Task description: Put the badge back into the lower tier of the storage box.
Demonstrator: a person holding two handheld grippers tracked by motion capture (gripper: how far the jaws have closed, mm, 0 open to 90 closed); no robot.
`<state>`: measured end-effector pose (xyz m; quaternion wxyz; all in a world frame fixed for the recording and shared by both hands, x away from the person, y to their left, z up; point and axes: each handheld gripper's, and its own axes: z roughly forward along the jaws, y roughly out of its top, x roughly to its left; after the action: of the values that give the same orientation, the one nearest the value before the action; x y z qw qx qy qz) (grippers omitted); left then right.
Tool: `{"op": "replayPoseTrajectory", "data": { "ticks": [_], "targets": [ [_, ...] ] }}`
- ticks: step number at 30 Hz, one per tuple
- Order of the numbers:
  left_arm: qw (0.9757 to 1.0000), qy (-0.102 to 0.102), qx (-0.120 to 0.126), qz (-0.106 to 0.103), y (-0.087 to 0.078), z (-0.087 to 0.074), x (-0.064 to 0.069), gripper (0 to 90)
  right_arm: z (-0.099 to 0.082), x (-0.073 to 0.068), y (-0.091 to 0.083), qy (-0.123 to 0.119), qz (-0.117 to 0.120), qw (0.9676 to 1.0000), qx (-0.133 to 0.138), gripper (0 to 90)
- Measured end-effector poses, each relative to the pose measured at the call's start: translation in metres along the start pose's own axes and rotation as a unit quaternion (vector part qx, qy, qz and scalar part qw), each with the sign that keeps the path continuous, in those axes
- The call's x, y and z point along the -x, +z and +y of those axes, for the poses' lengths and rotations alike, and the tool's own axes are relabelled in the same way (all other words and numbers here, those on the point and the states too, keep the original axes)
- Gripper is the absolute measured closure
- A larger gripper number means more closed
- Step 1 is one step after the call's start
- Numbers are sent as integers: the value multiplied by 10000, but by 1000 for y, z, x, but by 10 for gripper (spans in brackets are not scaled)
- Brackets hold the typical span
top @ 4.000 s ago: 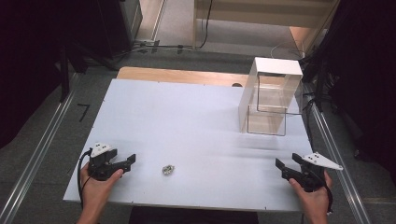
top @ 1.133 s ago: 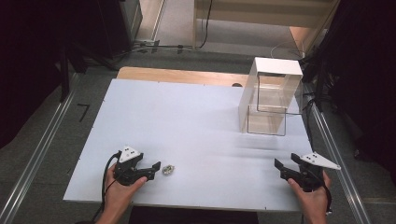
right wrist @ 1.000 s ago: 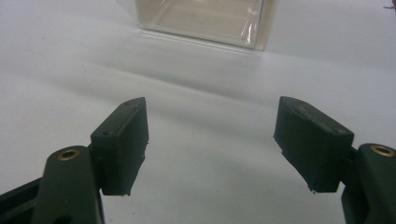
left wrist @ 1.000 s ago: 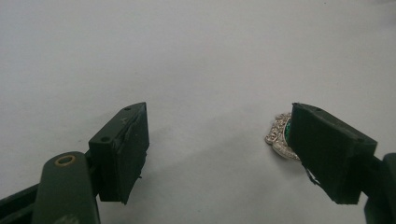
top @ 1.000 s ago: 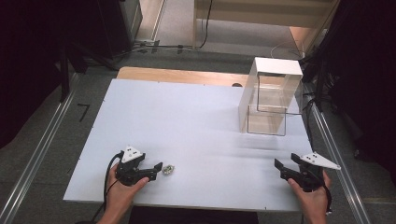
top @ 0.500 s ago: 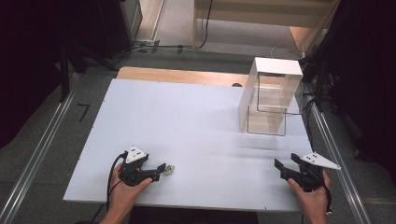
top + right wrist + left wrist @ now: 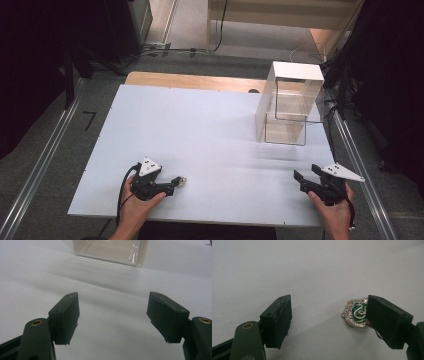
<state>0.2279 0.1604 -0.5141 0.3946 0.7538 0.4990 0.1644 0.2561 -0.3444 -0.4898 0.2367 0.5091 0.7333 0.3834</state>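
The white table [image 7: 210, 130] carried a clear box [image 7: 290, 107] with nothing visible inside, standing well ahead of the right gripper [image 7: 306, 179], whose jaws were spread apart and held nothing. The left gripper [image 7: 328, 322] was by far the nearer to the small silver-and-green badge [image 7: 355, 312]; its jaws stood released, wide apart, not yet gripping. The badge lay flat between them, far off centre, just beside or touching the right-hand finger [image 7: 387, 320], well clear of the other finger [image 7: 277, 320].
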Motion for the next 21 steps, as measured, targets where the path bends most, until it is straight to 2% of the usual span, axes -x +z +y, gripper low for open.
{"op": "replayPoseTrajectory", "data": {
  "ticks": [6,12,16,21],
  "targets": [
    [9999,88,-47,4,2,-1,3,213,0,0,0,3,-2,10000,-1,244],
    [9996,259,-74,-3,3,-1,10,237,0,0,0,2,5,10000,5,244],
    [9991,410,-87,-9,4,-1,15,275,0,0,0,0,2,10000,6,245],
    [9987,477,-98,-159,4,-1,18,395,0,0,0,0,2,10000,6,244]
  ]
}}
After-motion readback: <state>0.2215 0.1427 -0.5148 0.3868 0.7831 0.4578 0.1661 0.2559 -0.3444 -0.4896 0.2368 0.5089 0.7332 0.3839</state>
